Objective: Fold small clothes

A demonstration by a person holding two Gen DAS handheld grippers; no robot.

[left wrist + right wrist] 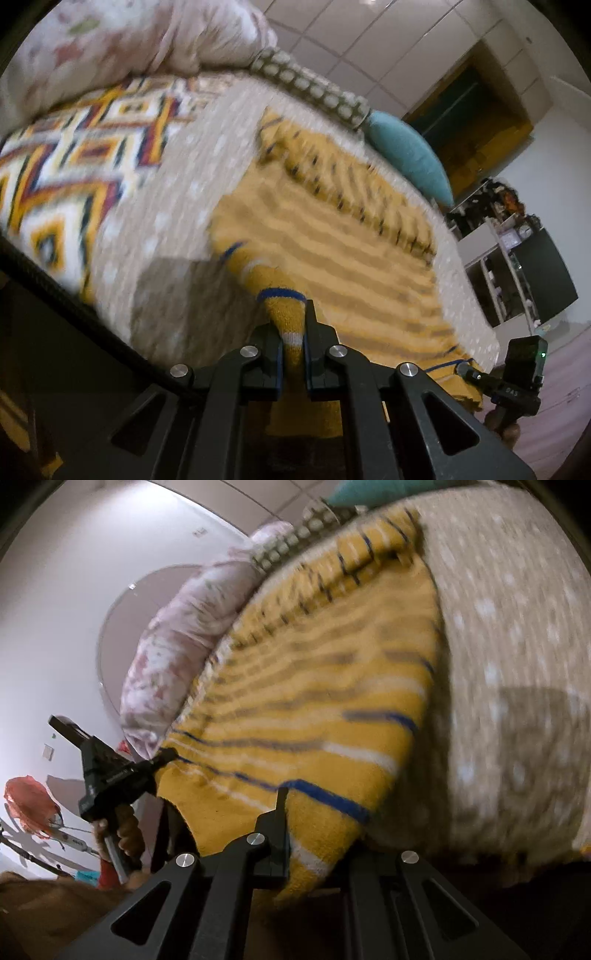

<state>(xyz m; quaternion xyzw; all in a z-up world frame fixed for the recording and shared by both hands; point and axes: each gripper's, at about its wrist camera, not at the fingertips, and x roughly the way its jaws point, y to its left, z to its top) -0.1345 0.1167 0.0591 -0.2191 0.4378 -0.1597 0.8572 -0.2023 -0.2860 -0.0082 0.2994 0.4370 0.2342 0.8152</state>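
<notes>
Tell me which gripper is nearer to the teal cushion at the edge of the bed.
Probably right. The right gripper grips the yellow striped knit garment on the side of the teal cushion; the left gripper grips the opposite corner.

Mustard-yellow knit garment (332, 243) with grey, white, blue stripes; beige bedspread (177, 236) with white dots; geometric multicolour blanket (74, 155); teal pillow (410, 155); pink floral pillow (177, 653); black grippers.
</notes>
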